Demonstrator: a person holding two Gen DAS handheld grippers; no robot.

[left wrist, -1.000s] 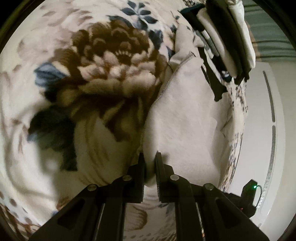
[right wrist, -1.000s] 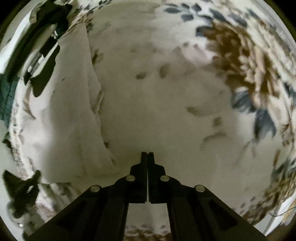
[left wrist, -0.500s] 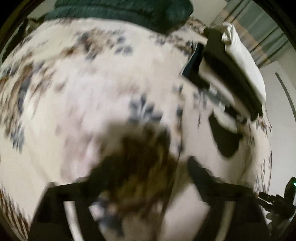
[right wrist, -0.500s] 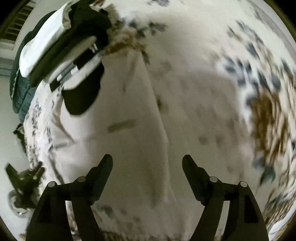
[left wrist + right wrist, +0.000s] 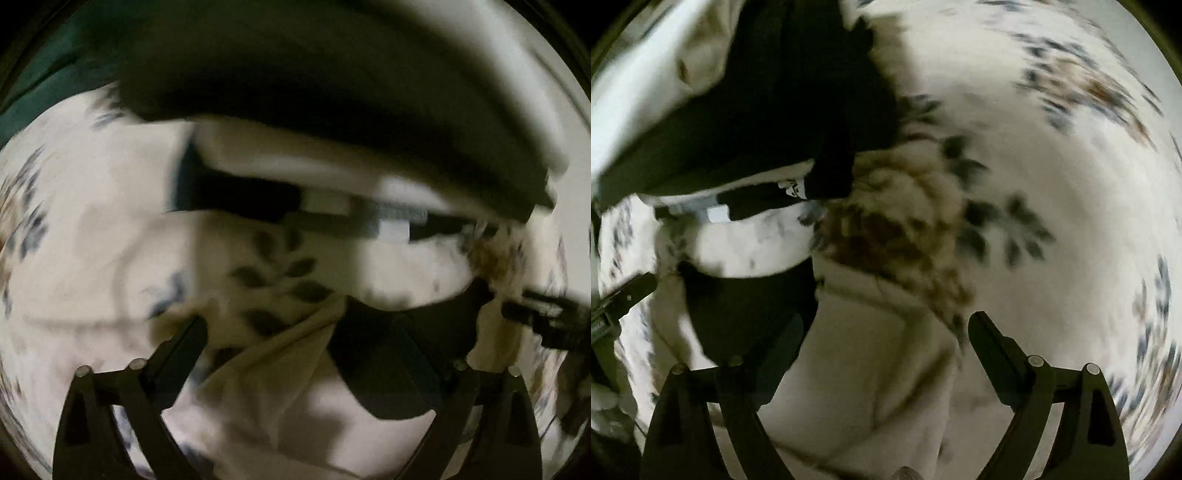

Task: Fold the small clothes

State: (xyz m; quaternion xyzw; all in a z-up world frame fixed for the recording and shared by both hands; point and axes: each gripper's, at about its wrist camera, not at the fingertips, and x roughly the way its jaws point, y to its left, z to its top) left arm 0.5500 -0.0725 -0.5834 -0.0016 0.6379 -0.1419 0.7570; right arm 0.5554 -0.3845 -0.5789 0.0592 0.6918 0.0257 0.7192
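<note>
A cream-white garment (image 5: 280, 398) lies on the floral blanket (image 5: 92, 240), close under both grippers; it also shows in the right wrist view (image 5: 886, 387). My left gripper (image 5: 299, 336) is open and empty, low over the garment's far edge. My right gripper (image 5: 886, 332) is open and empty above the same garment. A small black piece of clothing (image 5: 402, 362) lies by the left gripper's right finger and shows in the right wrist view (image 5: 746, 310) by the left finger. Both views are blurred by motion.
A stack of folded black and white clothes (image 5: 332, 155) lies just beyond on the blanket, also in the right wrist view (image 5: 738, 122). The other gripper's tip (image 5: 546, 321) shows at the right edge. A dark green cover (image 5: 44, 88) lies at the far left.
Both grippers have opened; the left one has let go of the cream garment. Both have swung towards the stack of folded clothes, which now looms much closer.
</note>
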